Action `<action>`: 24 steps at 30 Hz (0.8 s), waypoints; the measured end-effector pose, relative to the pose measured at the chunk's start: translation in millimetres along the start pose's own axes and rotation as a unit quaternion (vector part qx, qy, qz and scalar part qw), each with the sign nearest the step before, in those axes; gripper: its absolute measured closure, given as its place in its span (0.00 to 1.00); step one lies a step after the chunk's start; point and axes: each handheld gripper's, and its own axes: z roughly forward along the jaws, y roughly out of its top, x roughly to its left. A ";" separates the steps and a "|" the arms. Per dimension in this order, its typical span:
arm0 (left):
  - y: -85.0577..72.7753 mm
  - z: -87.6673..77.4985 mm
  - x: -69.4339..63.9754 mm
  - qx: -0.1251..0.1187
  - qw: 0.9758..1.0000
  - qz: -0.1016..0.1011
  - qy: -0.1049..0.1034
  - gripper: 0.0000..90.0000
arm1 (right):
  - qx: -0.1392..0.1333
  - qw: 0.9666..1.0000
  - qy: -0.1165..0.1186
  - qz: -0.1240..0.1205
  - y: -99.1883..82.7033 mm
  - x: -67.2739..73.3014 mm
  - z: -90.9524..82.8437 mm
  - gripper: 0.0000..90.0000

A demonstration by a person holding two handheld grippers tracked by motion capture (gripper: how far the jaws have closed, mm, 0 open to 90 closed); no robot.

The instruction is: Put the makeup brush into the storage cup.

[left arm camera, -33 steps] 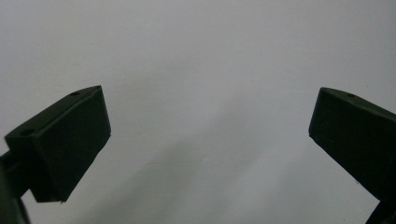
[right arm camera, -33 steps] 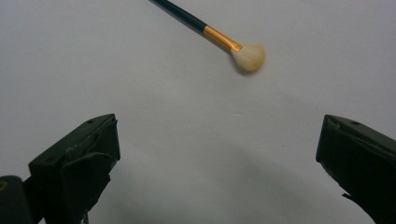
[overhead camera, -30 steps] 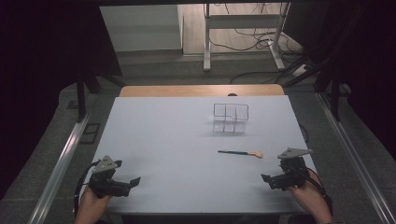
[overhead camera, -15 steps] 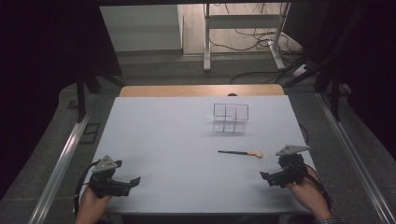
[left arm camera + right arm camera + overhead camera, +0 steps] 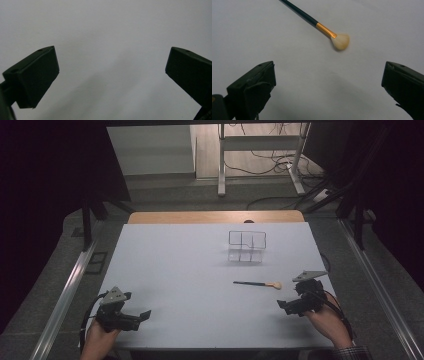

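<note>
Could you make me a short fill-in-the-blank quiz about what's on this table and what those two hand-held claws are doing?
1. The brush has a black handle, a gold band and pale ____.
2. The right gripper has its jaws ____, with nothing between them.
3. The clear organizer stands ____ from the person than the brush.
4. The left gripper faces bare ____ tabletop.

Missing words: bristles; open; farther; white

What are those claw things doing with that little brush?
A person holds a hand-held gripper in each hand at a white table. The right hand-held gripper is open, pointed at a small brush lying just ahead of it, not touching it. The left hand-held gripper is open over bare table. A clear divided box sits farther back.
</note>
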 end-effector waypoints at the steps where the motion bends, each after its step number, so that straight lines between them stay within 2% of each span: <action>1: 0.1 0.2 0.1 0.001 1.000 -0.001 -0.001 0.00 | 0.002 1.000 -0.001 -0.003 1.5 -0.1 0.9 0.00; 8: 0.0 -0.6 1.3 -0.004 1.000 -0.009 -0.009 0.00 | 0.009 1.000 0.001 -0.012 10.0 -0.1 7.3 0.00; 17: 0.1 0.2 1.1 -0.001 1.000 -0.009 -0.010 0.00 | 0.013 1.000 0.001 -0.021 17.9 -1.1 12.1 0.00; 24: 0.1 0.1 1.4 0.000 1.000 -0.010 -0.009 0.00 | 0.027 0.999 0.006 -0.025 24.6 -2.3 16.2 0.00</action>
